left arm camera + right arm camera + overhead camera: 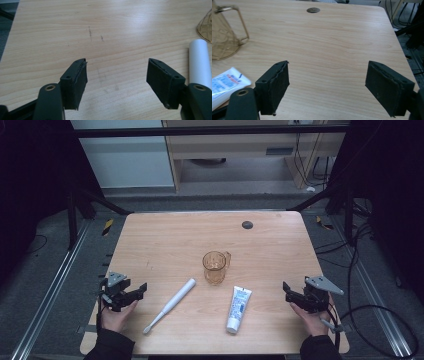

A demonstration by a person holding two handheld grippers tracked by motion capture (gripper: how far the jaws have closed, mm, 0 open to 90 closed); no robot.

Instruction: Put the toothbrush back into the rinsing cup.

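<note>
Both your tongs, left [141, 289] and right [287, 288], gape empty; toothbrush [170, 305] may roll toward the tabletop's near edge if nudged.

Light wooden surface [165, 235] with a dark round grommet [247, 224]. Grey floor [45, 270] around it; loose cables [360, 265] at right; pale cabinet [230, 145] behind.

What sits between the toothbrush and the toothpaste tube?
Bare wood; the cup stands just behind that gap between toothbrush and tube, per the high view.
</note>
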